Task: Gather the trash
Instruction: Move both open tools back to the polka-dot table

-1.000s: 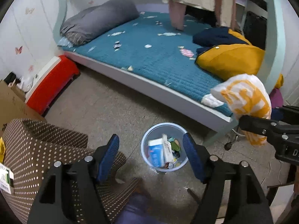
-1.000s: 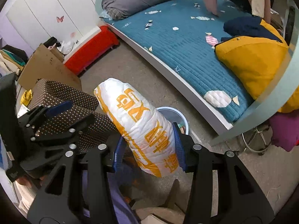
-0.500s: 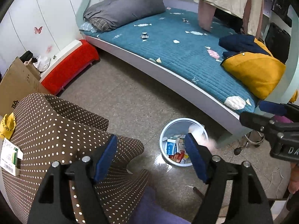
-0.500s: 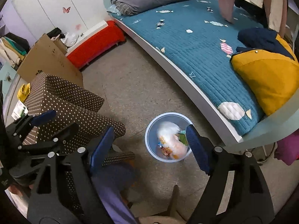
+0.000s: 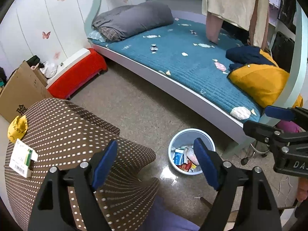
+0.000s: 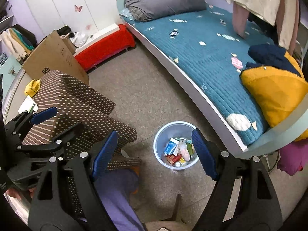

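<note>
A pale blue waste bin (image 5: 192, 131) (image 6: 173, 124) stands on the floor by the bed, holding several packets and a pale crumpled bag (image 6: 183, 150). My left gripper (image 5: 155, 146) hangs above the floor left of the bin, its jaws opening with nothing between them. My right gripper (image 6: 155, 134) is open and empty, high over the bin. Each gripper shows in the other's view: the right gripper (image 5: 258, 119) at the right edge, the left gripper (image 6: 67, 118) at the left. A small white and green box (image 5: 23, 157) and a yellow crumpled wrapper (image 5: 17, 127) lie on the dotted tablecloth (image 5: 67, 127).
A bed with a teal quilt (image 5: 182, 57) runs along the back, with a yellow and navy jacket (image 5: 258, 80) on it. A red bench (image 5: 77, 77) and a cardboard box (image 5: 19, 92) stand at the left wall. A person's purple-clad leg (image 6: 115, 192) is below the grippers.
The right gripper opened and let go of the white and orange bag, which fell into the bin. Both grippers rose and drew back, so the bin looks smaller.
</note>
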The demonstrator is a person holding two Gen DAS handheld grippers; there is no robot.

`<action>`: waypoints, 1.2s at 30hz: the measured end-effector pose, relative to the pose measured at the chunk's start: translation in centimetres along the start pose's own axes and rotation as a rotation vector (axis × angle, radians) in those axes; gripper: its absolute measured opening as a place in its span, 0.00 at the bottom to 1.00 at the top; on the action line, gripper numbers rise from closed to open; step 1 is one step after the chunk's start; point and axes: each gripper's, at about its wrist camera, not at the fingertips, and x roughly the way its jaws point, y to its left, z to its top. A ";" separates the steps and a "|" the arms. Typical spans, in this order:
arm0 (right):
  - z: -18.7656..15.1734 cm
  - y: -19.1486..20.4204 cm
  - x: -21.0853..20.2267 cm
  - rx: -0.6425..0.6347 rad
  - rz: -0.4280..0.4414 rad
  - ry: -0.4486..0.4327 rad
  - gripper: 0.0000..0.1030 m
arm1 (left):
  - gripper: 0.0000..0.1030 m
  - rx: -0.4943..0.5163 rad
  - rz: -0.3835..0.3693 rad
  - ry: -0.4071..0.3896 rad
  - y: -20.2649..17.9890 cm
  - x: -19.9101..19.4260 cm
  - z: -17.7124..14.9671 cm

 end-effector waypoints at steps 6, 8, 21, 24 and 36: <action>0.3 2.8 -1.0 -0.057 0.009 -0.026 0.76 | 0.80 -0.038 0.018 -0.034 2.4 -2.1 -0.6; 0.4 3.8 -1.0 -0.077 0.015 -0.029 0.76 | 0.81 -0.050 0.026 -0.046 3.2 -2.7 -0.8; 1.7 12.4 0.4 -0.190 0.089 -0.018 0.80 | 0.82 -0.168 0.112 -0.082 11.9 -6.1 -3.3; 1.9 14.4 0.9 -0.218 0.106 -0.014 0.80 | 0.83 -0.196 0.140 -0.083 14.2 -6.7 -4.0; 3.0 22.6 3.9 -0.346 0.161 0.029 0.81 | 0.87 -0.270 0.184 -0.035 24.0 -6.2 -5.7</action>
